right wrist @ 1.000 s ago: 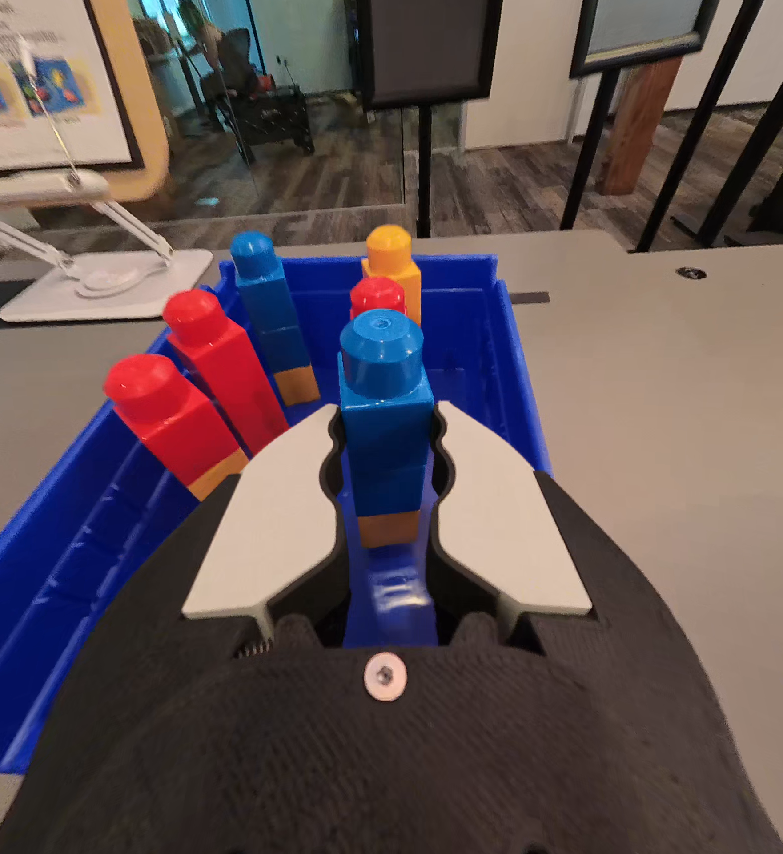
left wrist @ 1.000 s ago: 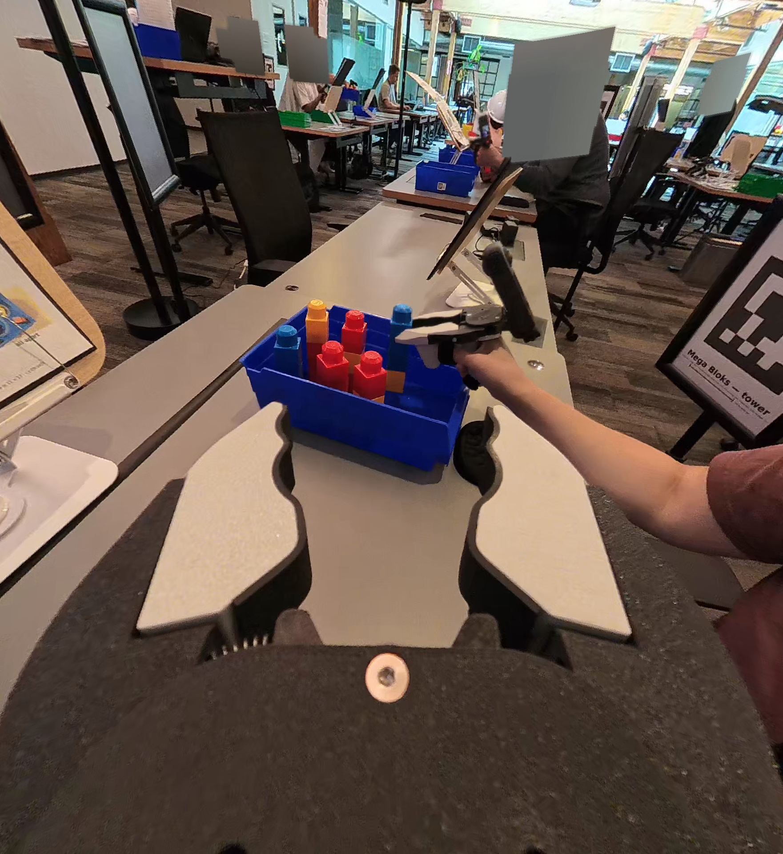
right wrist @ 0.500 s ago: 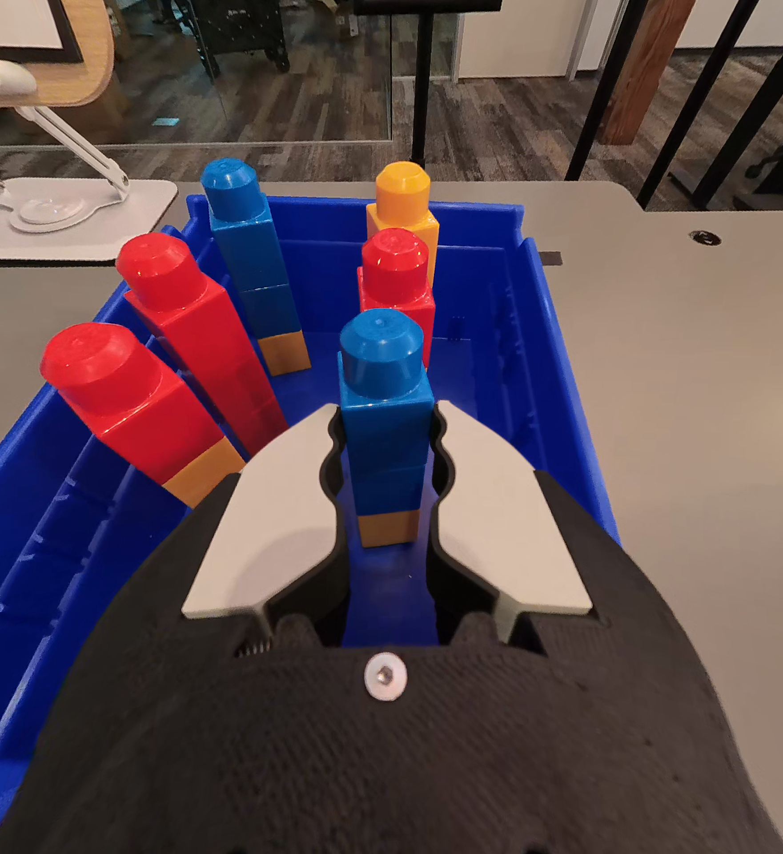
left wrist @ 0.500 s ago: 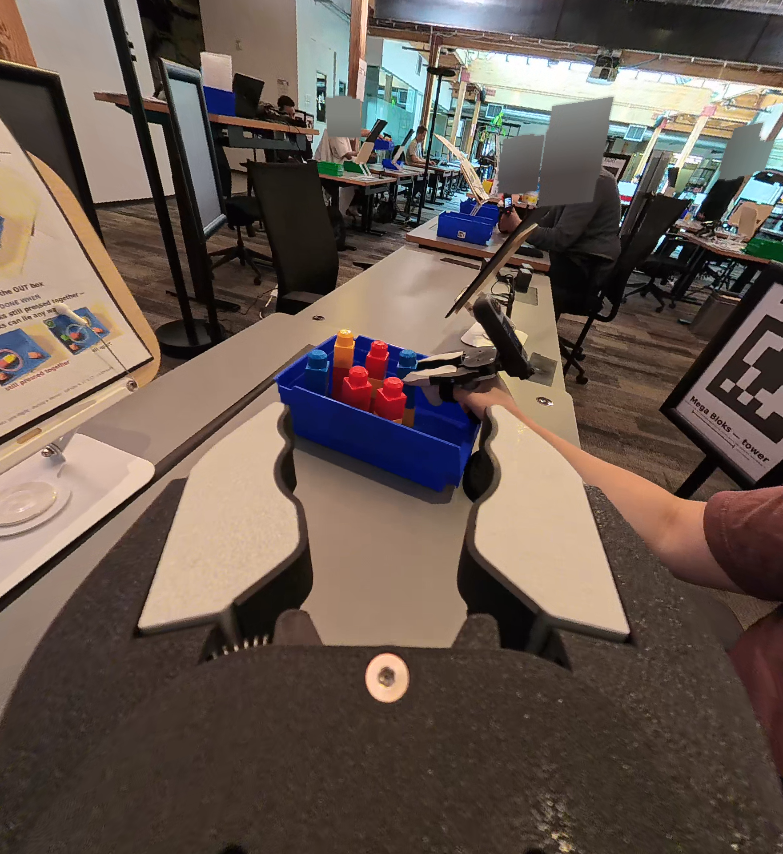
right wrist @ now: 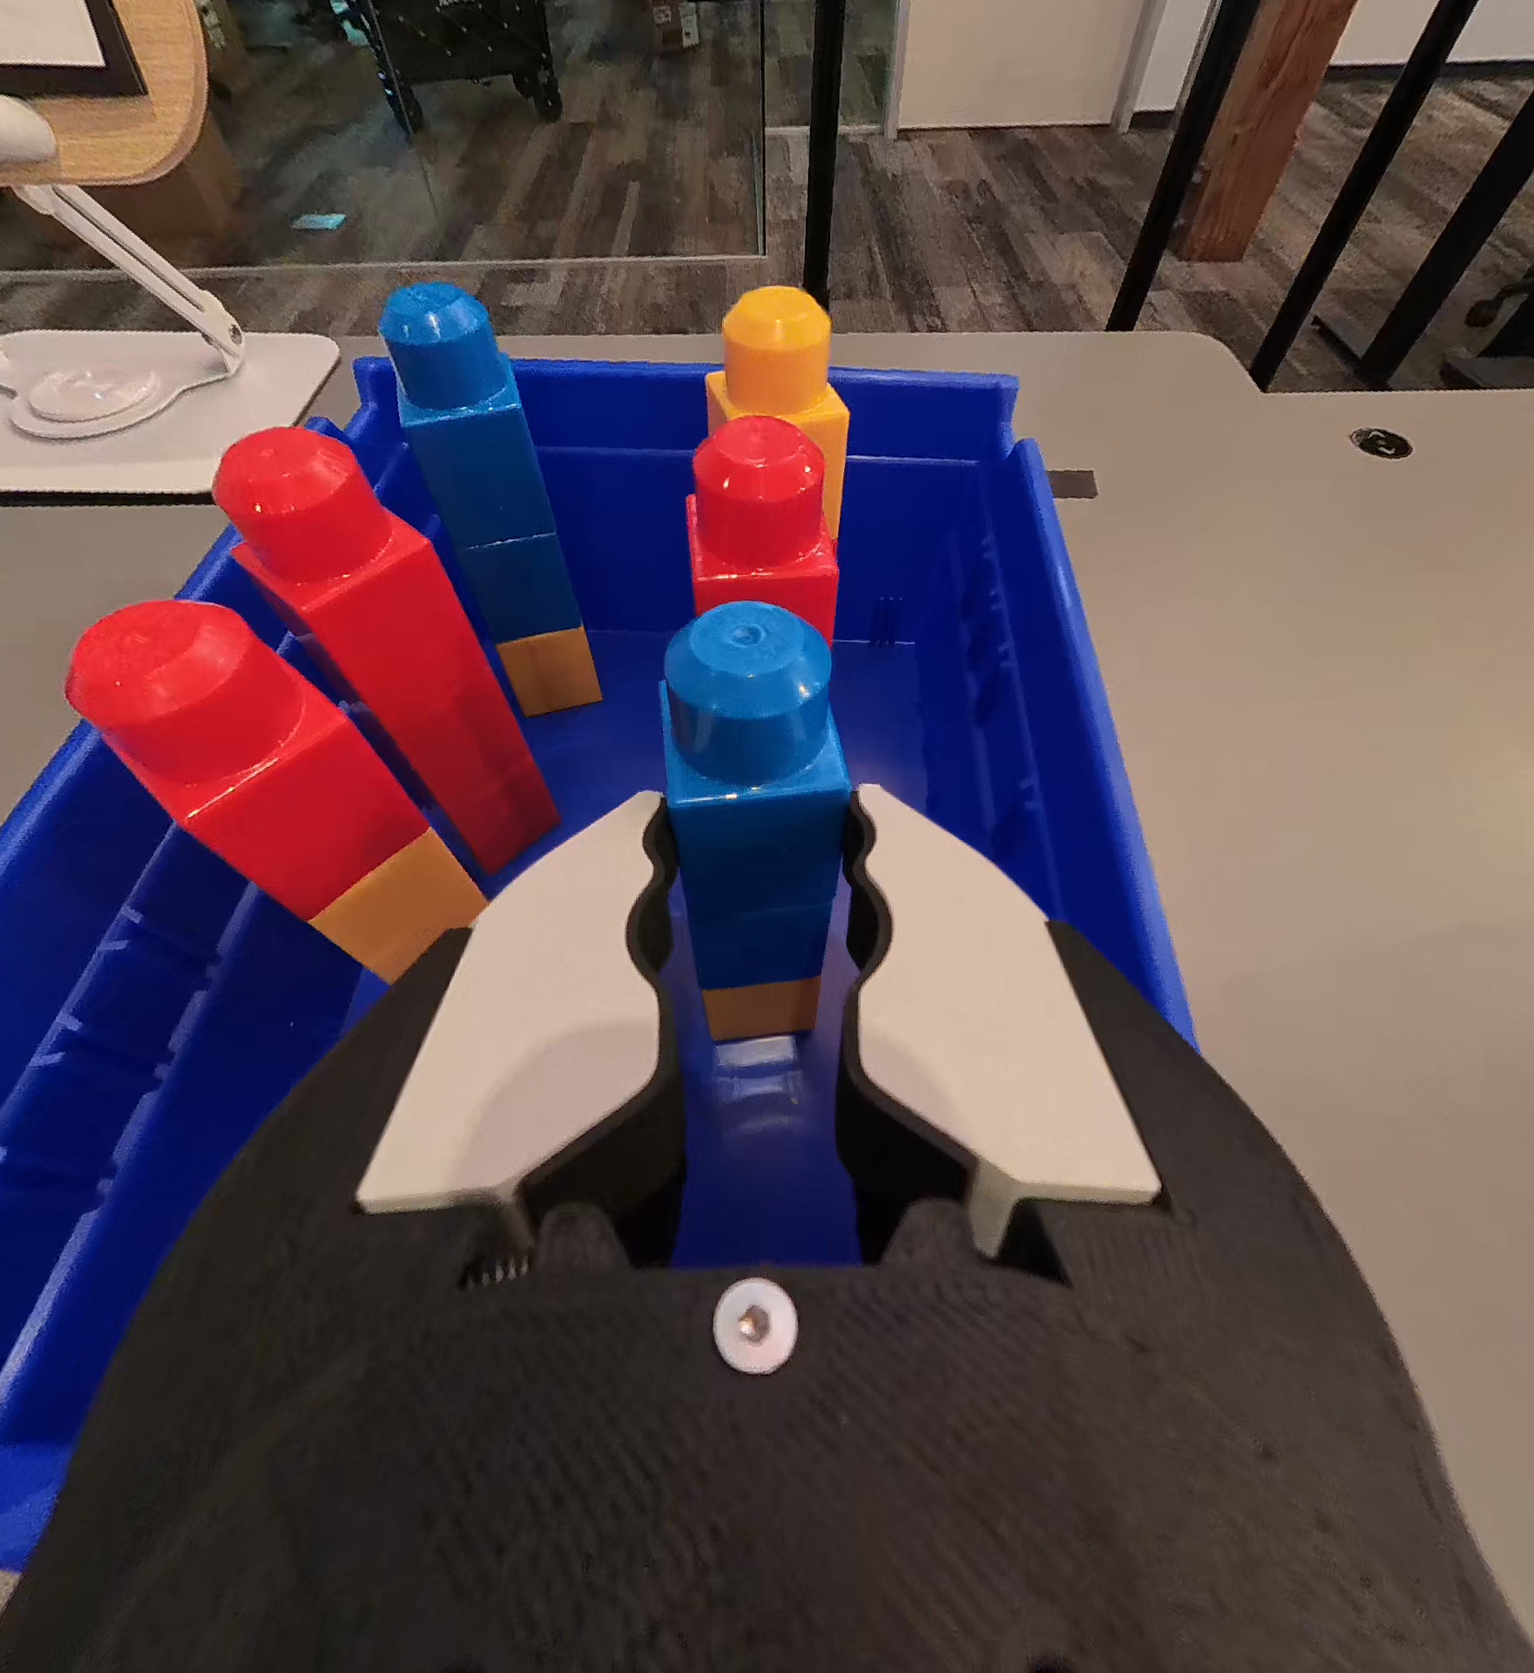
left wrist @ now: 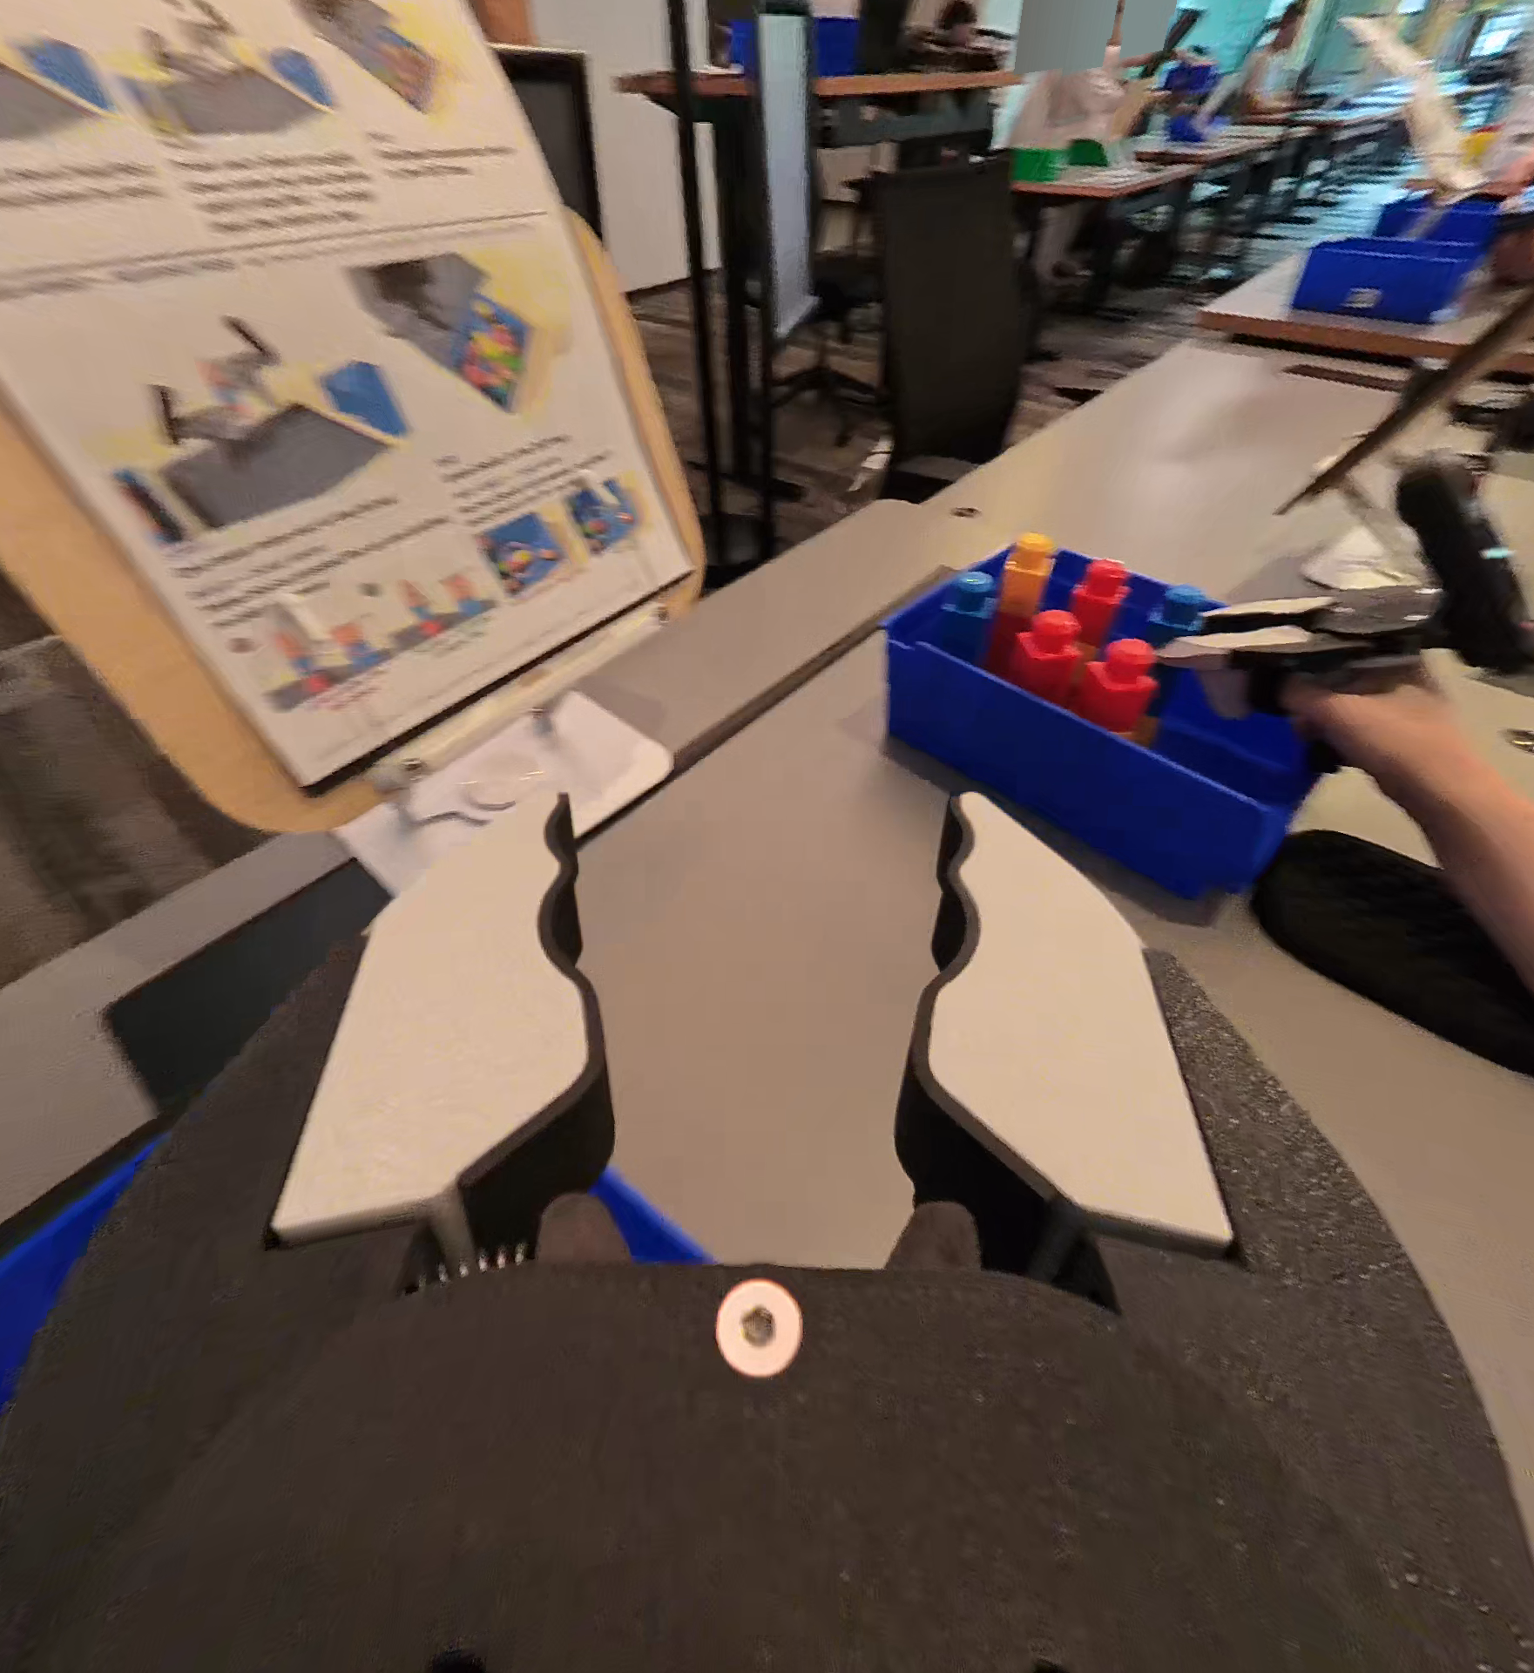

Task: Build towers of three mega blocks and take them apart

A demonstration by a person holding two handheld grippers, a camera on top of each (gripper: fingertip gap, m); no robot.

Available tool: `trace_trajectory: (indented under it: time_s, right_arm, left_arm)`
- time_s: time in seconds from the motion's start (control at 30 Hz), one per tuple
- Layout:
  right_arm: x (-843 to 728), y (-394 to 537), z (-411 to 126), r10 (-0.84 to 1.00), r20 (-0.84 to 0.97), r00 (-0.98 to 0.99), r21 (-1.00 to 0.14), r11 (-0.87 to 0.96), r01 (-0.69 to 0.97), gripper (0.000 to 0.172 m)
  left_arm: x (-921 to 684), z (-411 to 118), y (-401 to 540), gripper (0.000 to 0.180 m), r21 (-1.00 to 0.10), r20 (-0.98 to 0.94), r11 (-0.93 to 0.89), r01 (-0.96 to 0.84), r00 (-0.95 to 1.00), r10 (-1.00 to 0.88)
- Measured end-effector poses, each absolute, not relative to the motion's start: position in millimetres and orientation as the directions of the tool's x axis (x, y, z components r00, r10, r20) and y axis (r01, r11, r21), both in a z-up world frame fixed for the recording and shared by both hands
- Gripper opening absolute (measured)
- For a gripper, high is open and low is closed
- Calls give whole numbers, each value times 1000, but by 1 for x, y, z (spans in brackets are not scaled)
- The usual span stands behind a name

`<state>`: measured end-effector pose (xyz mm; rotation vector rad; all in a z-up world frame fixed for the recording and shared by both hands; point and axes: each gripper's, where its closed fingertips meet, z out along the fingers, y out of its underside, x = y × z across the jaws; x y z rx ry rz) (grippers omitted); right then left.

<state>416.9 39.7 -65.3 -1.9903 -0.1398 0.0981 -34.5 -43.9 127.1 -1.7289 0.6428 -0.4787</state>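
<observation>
Mega block towers: we count six standing in the blue bin (right wrist: 998, 579) on the grey tabletop (right wrist: 1333, 724).
Held tower: the blue tower (right wrist: 749, 815), two blue blocks over an orange one, stands upright near the bin's right wall.
Right claw (right wrist: 752, 801): we see both pads pressed on that tower's top block, gripping it.
Other towers: two red ones (right wrist: 229, 760) lean at the left; a blue one (right wrist: 473, 480), a red one (right wrist: 763, 534) and an orange-topped one (right wrist: 776, 380) stand farther back.
Left claw (left wrist: 754, 815): spread wide with nothing between its fingers, above bare tabletop, well apart from the bin.
Instruction board (left wrist: 292, 380): we see it propped on a white stand to the left.
</observation>
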Motion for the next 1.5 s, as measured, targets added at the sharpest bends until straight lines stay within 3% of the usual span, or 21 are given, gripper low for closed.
trace_trajectory:
  time_s: [0.13,0.33,0.53,0.73,0.83,0.93,1.07,1.27,1.5]
  right_arm:
    - [419,42,-64,138,38,990,-912,-401,91,36]
    - [419,43,-66,144,13,989,-910,-409,72,37]
    - [416,38,-68,160,-23,987,-906,-420,47,38]
    - [408,31,-48,215,12,976,-954,-291,76,67]
    - [405,22,-26,240,23,971,-981,-182,68,67]
    - [403,13,-3,240,40,970,-997,-60,55,67]
    - [398,4,16,274,32,961,-999,38,22,66]
    - [389,3,12,348,-18,937,-1000,4,-21,64]
    - [381,3,9,394,-45,918,-999,-19,-41,63]
  left_arm:
    - [-68,118,-40,77,-951,-45,-226,-209,820,-570]
    - [-114,111,-28,74,-949,32,-291,-118,886,-462]
    - [-156,68,-9,74,-881,2,-447,-158,942,-336]
    - [-167,17,39,51,-831,-233,-390,-397,885,-404]
    - [-187,-33,52,56,-687,-381,-475,-550,829,-409]
    - [-192,-72,60,60,-584,-389,-576,-572,820,-419]
    - [-175,-98,69,63,-543,-411,-525,-655,753,-514]
    - [-163,-124,74,61,-426,-479,-457,-781,623,-618]
    - [-161,-134,75,65,-440,-441,-486,-756,653,-616]
